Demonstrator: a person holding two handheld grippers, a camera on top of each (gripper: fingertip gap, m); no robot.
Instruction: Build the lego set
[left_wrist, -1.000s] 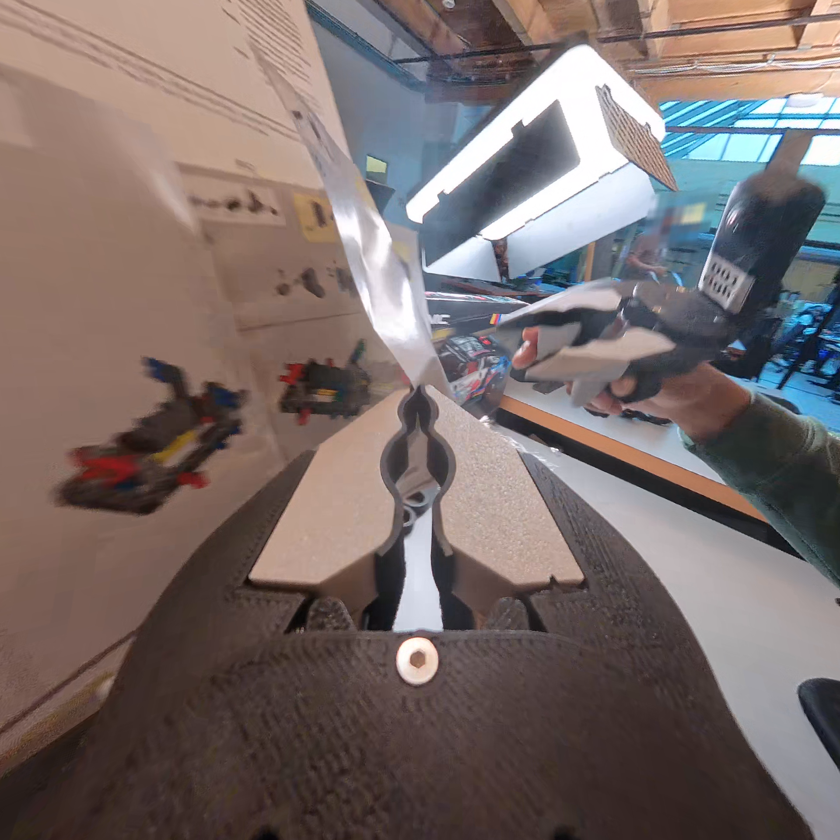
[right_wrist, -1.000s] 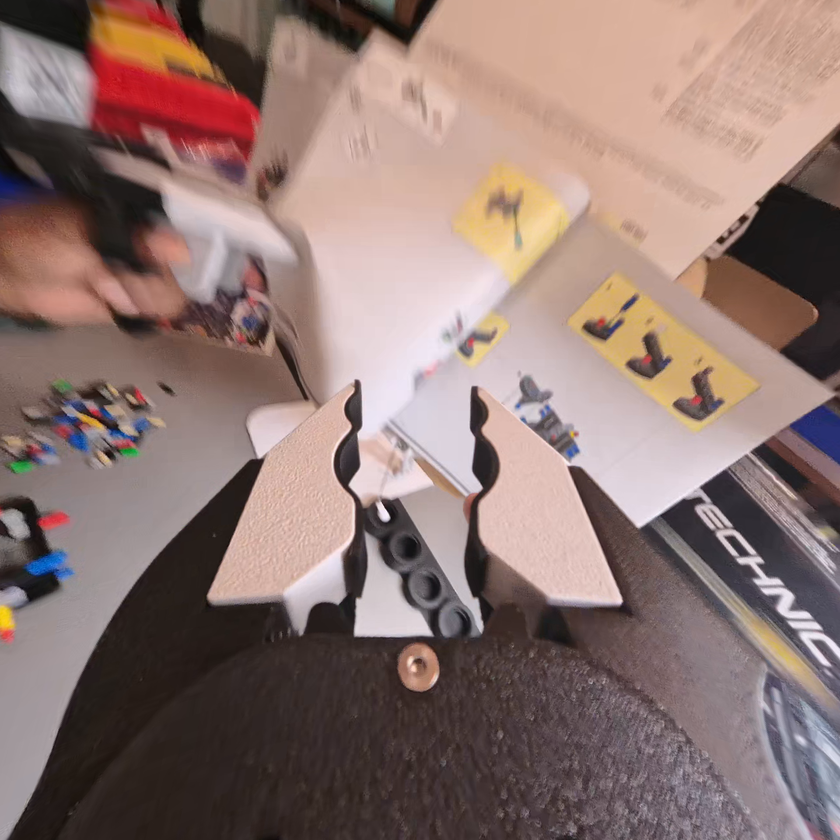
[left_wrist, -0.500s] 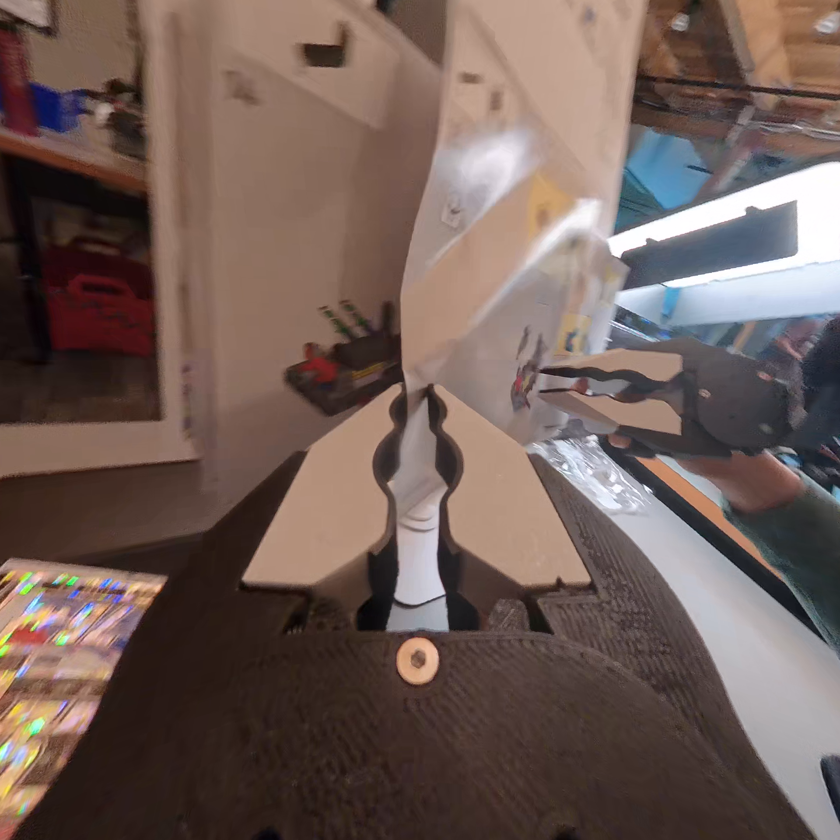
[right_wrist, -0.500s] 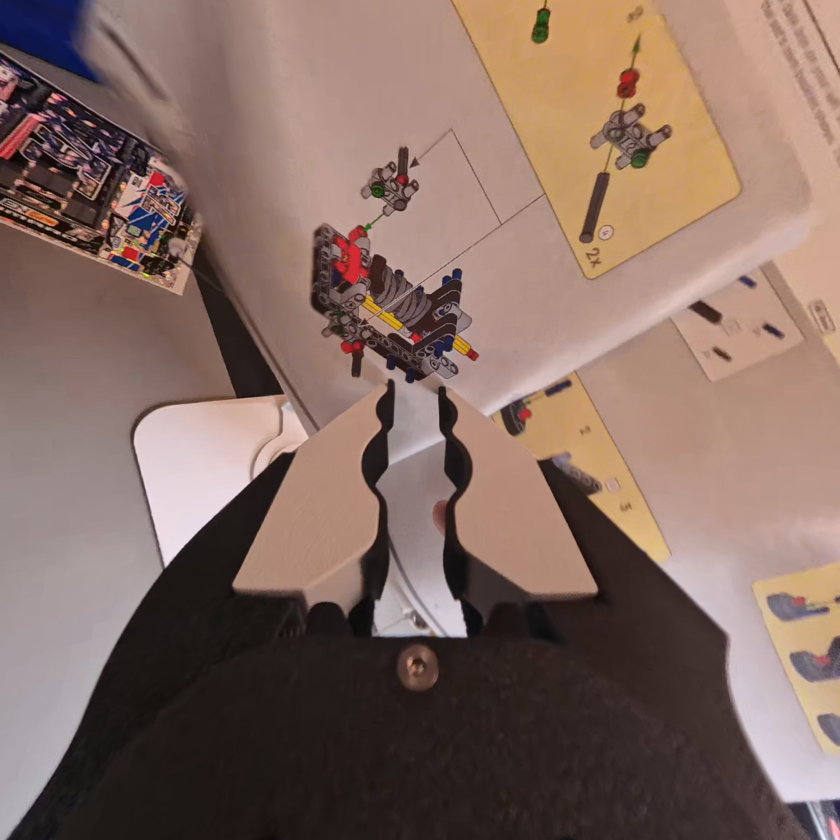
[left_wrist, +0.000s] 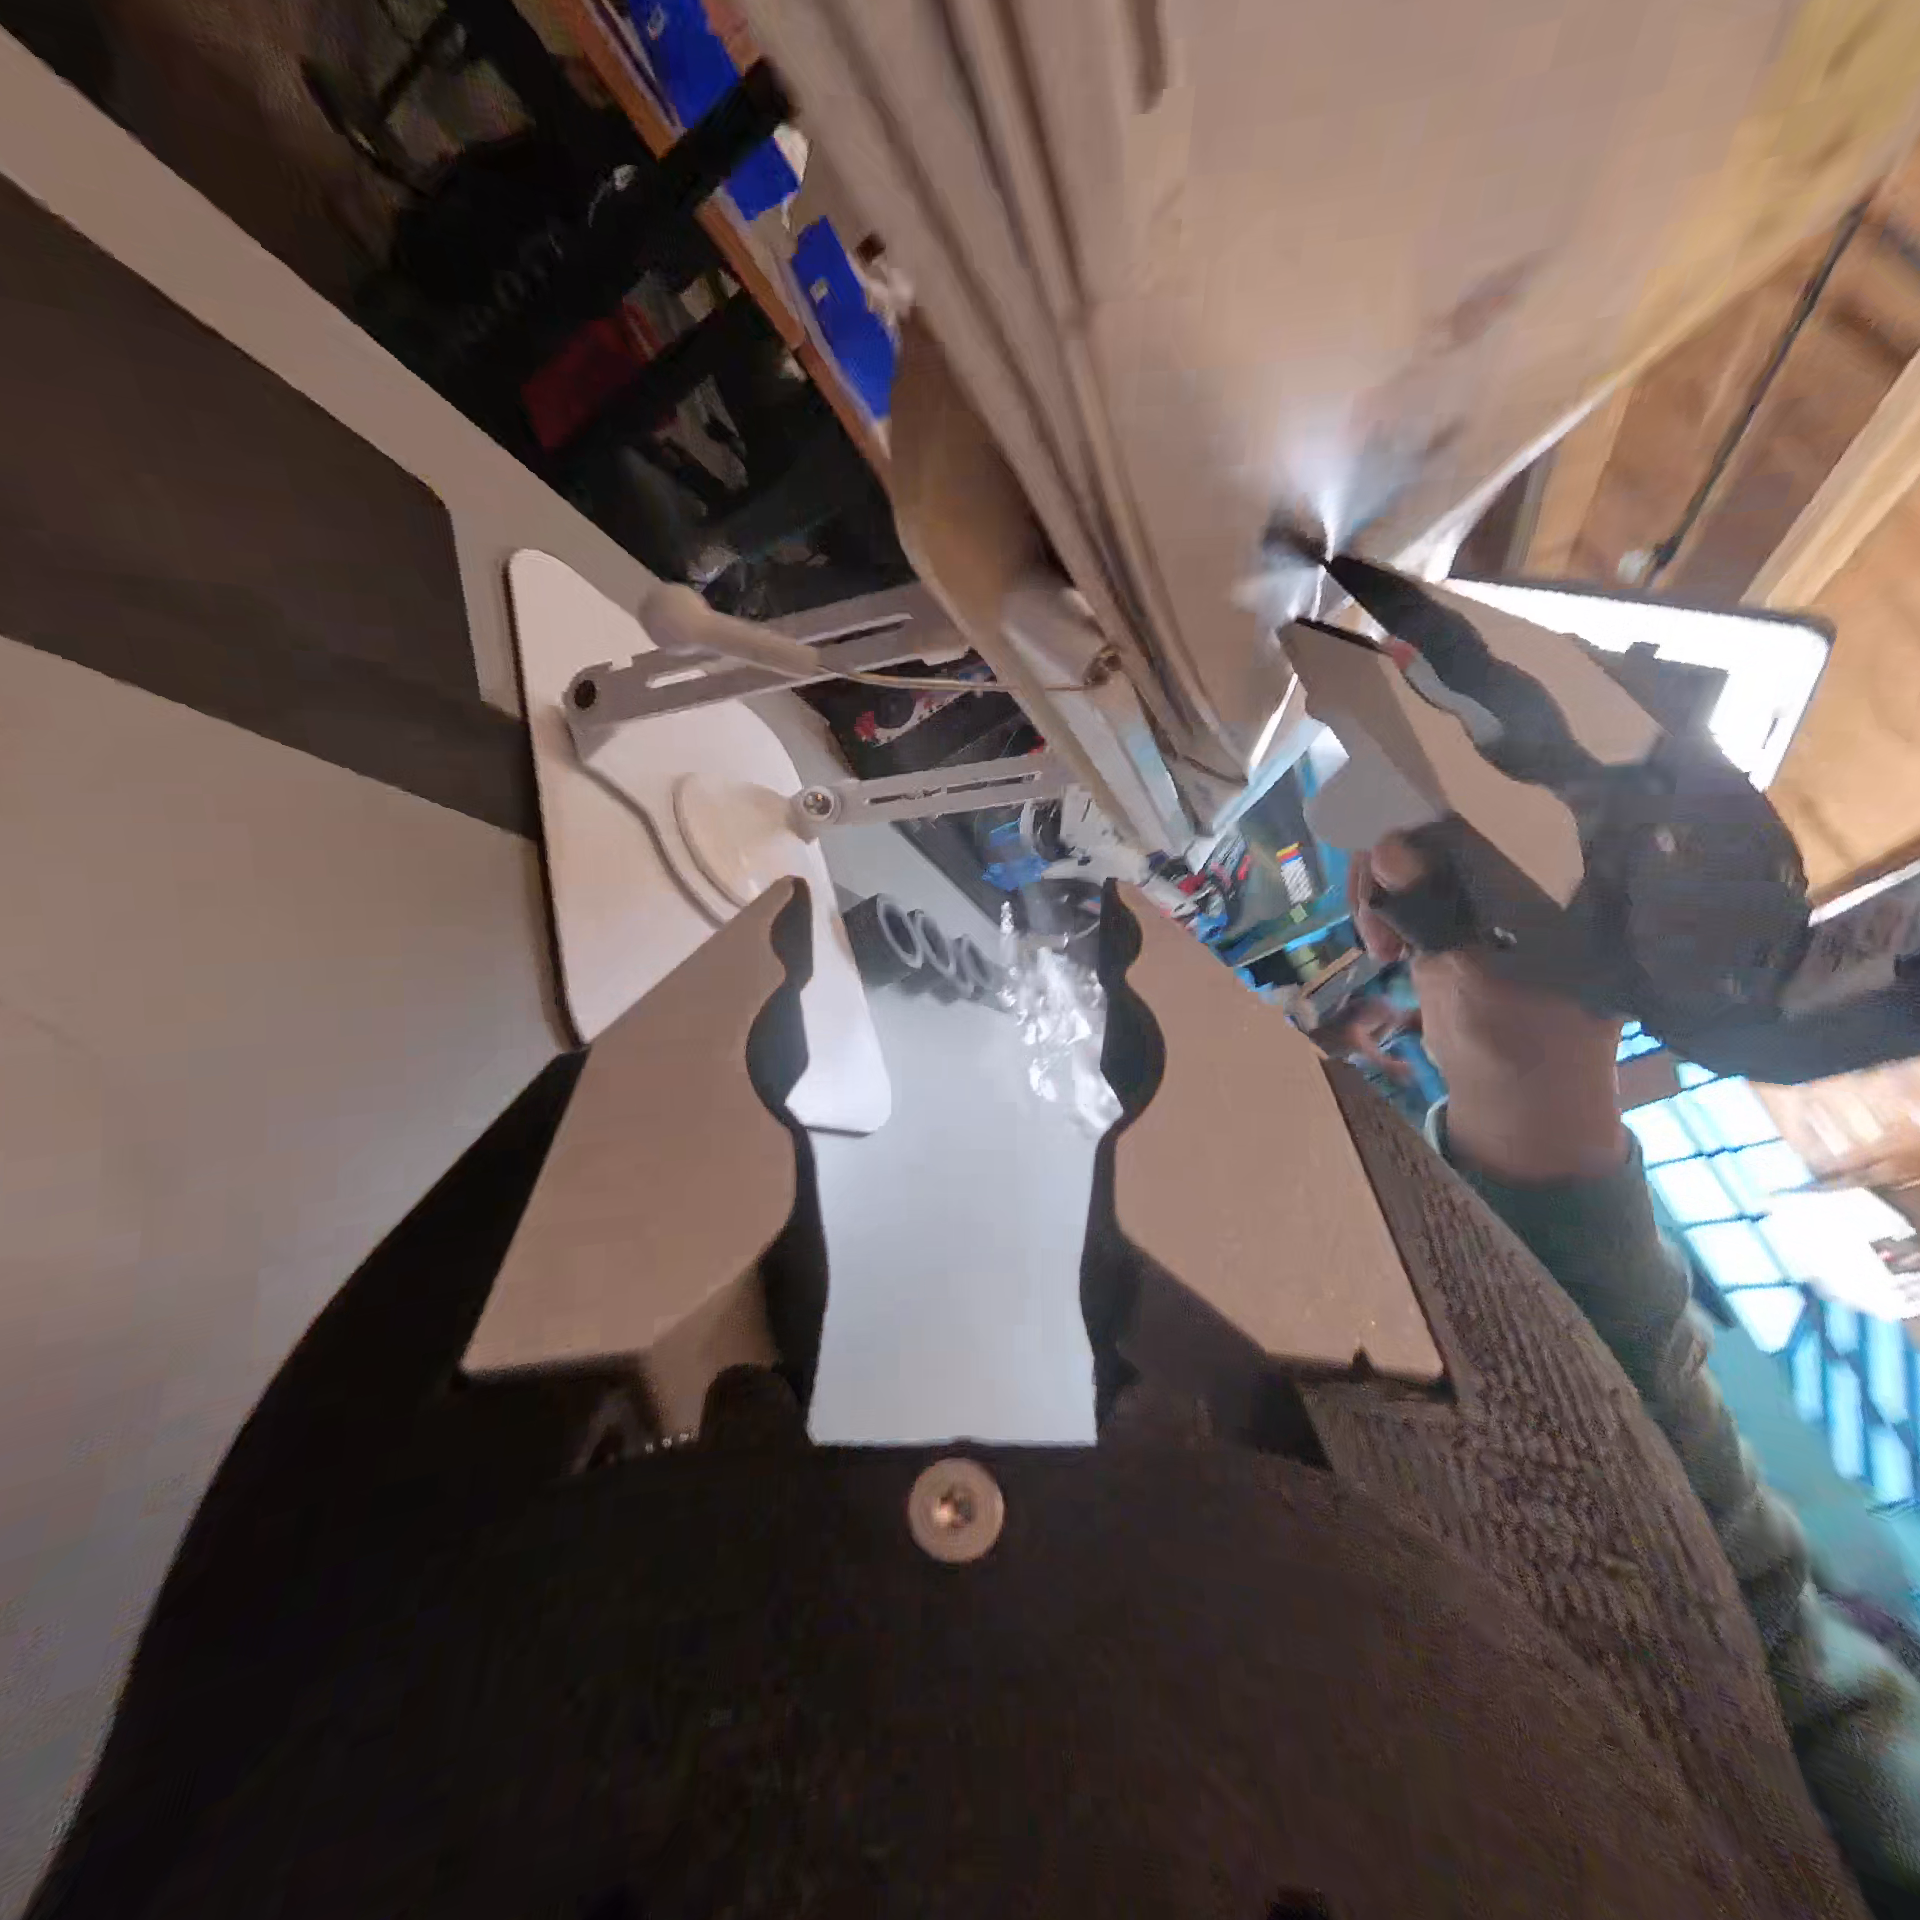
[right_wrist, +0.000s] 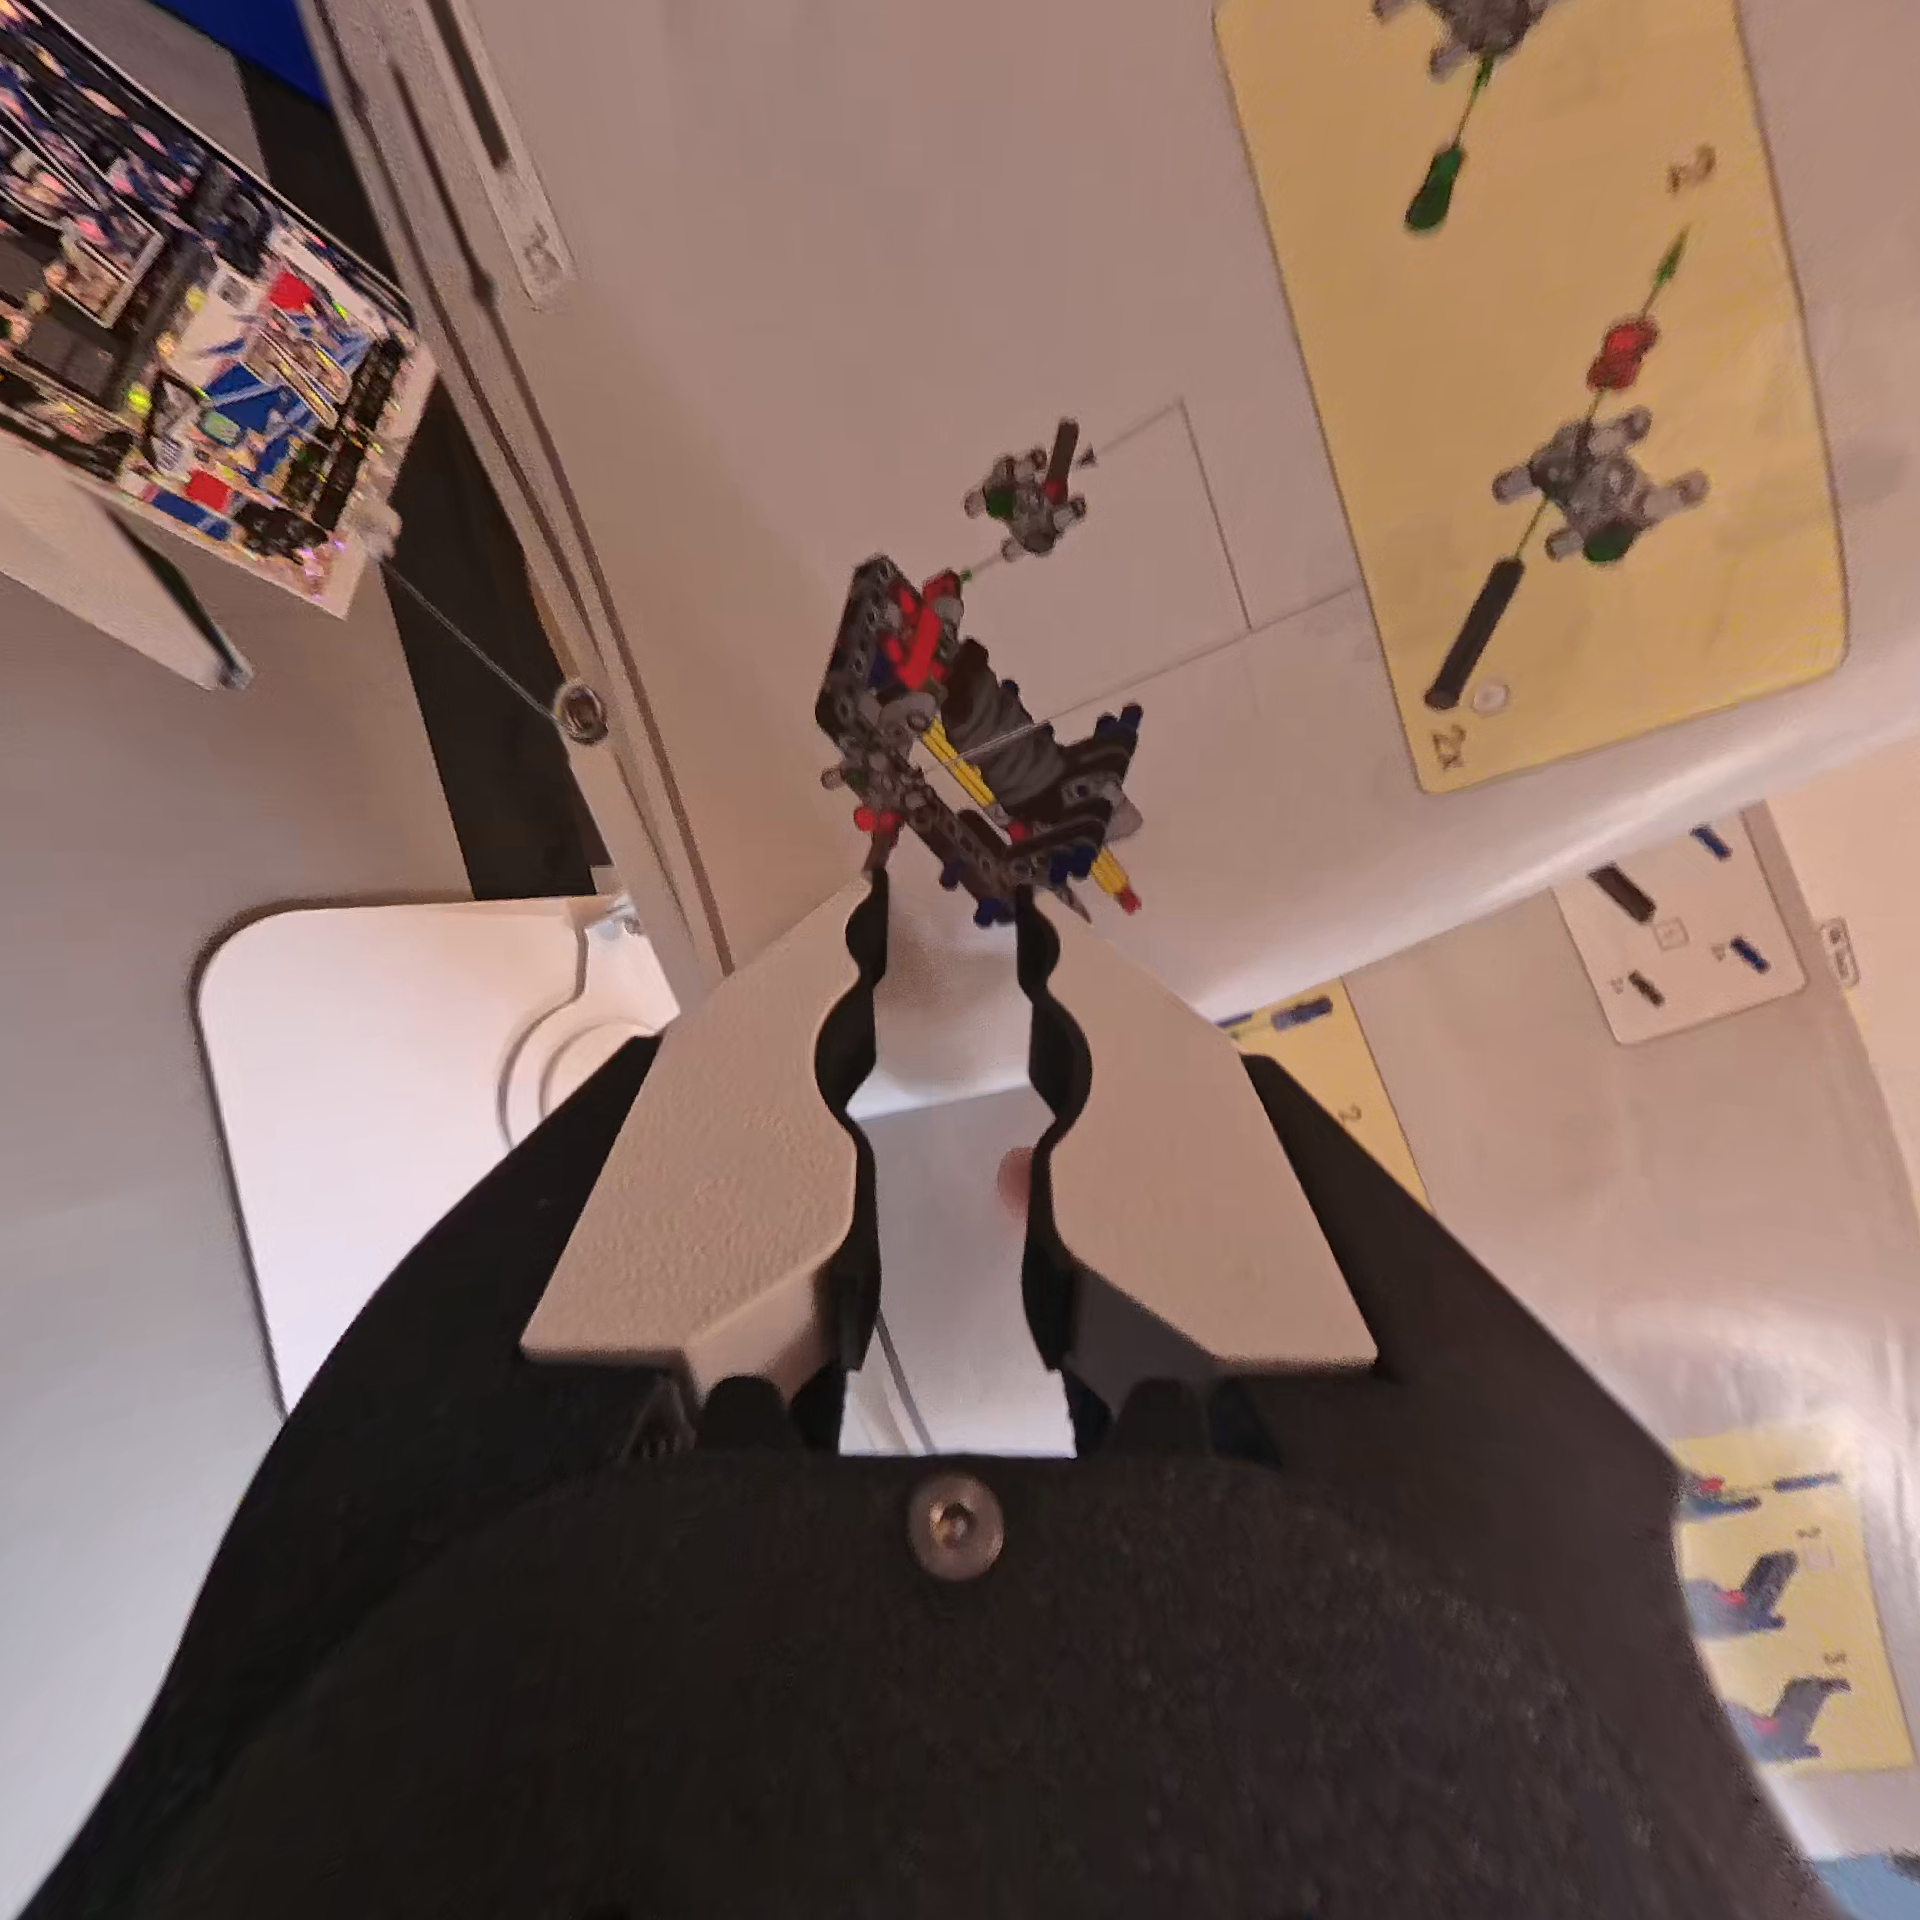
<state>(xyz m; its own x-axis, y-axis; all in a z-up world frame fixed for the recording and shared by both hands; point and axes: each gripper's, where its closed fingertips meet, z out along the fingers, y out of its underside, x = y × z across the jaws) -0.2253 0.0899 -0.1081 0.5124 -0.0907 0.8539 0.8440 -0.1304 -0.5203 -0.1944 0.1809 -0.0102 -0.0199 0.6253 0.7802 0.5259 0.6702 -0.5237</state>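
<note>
Grey matte worktop, smooth, with a dark band across it; shelving with blue bins behind.

- Left gripper: black textured body, pale grainy wedge-shaped fingers with scalloped inner edges. Fingers wide apart, nothing between them. It points over the corner of the stand's base.
- Stand: flat white base plate with rounded corners and a round raised boss; slotted grey metal arms rise from it.
- Instruction booklet: thin glossy paper propped on the stand. Its fanned page edges run diagonally from above down to the stand's arms. The open page bears a printed drawing of a part-built model, whose long axis slants from upper left to lower right in the right wrist view, beside a yellow panel.
- Right gripper: same make, fingers a narrow gap apart, tips at the booklet's lower page edge on the far side from the stand's base. Whether they touch the paper cannot be told. A hand in an olive sleeve holds it.
- Lego pieces: a row of dark rings lying on the worktop just beyond the stand's base.
- Crumpled clear plastic, beside the rings, farther from the stand.
- Glossy printed sheet, iridescent, behind the stand.
</note>
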